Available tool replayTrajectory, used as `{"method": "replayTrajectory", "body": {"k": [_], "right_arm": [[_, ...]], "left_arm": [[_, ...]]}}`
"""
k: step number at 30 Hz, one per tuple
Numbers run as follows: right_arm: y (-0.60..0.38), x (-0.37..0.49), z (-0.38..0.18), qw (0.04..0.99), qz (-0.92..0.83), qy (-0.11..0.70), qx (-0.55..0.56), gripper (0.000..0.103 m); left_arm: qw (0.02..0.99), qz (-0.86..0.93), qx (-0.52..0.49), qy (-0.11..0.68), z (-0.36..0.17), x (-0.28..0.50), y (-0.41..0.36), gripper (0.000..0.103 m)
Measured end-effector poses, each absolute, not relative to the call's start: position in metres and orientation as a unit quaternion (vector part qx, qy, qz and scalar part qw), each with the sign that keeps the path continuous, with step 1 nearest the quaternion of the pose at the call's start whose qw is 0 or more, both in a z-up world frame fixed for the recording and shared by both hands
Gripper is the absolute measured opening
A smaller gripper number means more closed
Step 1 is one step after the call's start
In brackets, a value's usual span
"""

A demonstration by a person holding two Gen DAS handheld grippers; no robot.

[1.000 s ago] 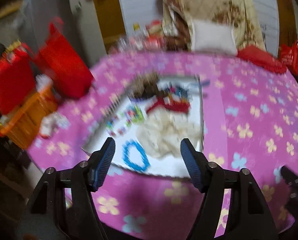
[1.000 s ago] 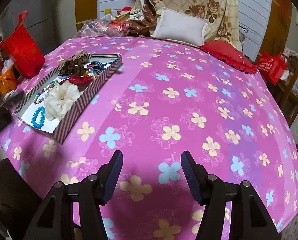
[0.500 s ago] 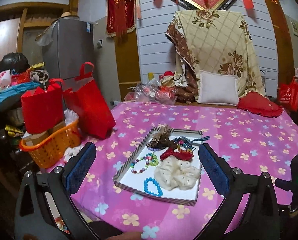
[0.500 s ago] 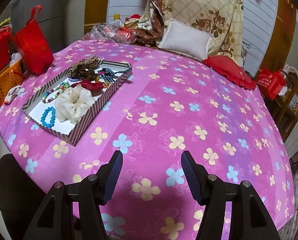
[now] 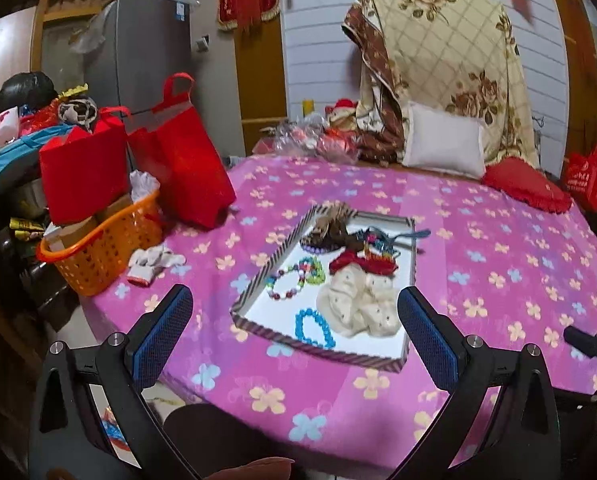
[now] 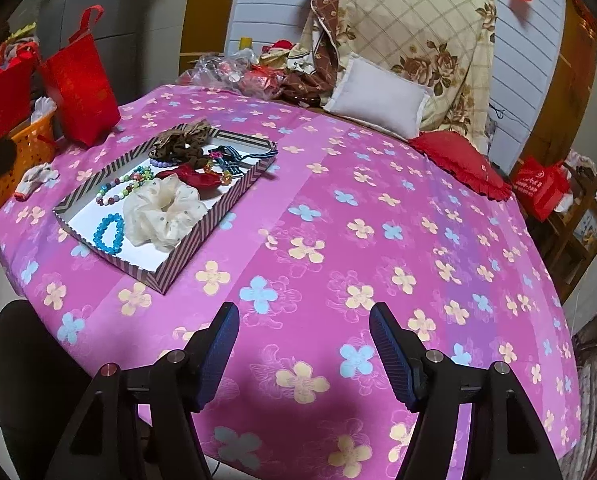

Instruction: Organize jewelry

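Observation:
A striped tray [image 5: 258, 276] [image 6: 202, 236] lies on the pink flowered cloth. In it are a blue bead bracelet [image 5: 312, 328] [image 6: 108, 230], a cream scrunchie [image 5: 358, 304] [image 6: 162, 210], a multicoloured bead strand [image 5: 294, 278] [image 6: 124, 186], a red scrunchie [image 5: 364, 262] [image 6: 196, 178] and a brown scrunchie [image 5: 332, 228] [image 6: 180, 146]. My left gripper [image 5: 294, 330] stands wide open in front of the tray's near edge, nothing in it. My right gripper [image 6: 304, 344] hovers over bare cloth to the right of the tray; its jaws are opening and empty.
Red bags [image 5: 182, 160] and an orange basket [image 5: 102, 256] stand at the table's left edge, with a white rag [image 5: 154, 260] beside them. A white pillow [image 6: 378, 98], a red cushion [image 6: 462, 164] and crumpled plastic [image 6: 226, 70] line the far side. A knee [image 5: 254, 468] shows below.
The left gripper drew back and rose from the tray while its jaws spread wide. The right gripper backed off a little and its jaws widened slightly.

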State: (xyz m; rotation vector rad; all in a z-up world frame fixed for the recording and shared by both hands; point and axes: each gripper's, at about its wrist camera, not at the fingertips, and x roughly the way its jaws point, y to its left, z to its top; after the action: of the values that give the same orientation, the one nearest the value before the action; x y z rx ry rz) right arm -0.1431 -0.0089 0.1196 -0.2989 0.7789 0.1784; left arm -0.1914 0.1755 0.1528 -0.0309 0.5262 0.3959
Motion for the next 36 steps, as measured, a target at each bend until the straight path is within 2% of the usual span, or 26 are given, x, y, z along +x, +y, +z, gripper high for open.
{"method": "replayTrajectory", "body": {"k": [13,36], "right_arm": [[-0.007,-0.146,0.117,0.909,0.088,0.38,-0.144,0.066],[-0.003,-0.146,0.112,0.907,0.088,0.386,-0.142,0.066]], "left_arm": [[0.934,0.16,-0.021,0.319,0.129,-0.182,0.166,0.102],[0.916,0.163,-0.016,0.366,0.107,-0.177,0.162,0.102]]}}
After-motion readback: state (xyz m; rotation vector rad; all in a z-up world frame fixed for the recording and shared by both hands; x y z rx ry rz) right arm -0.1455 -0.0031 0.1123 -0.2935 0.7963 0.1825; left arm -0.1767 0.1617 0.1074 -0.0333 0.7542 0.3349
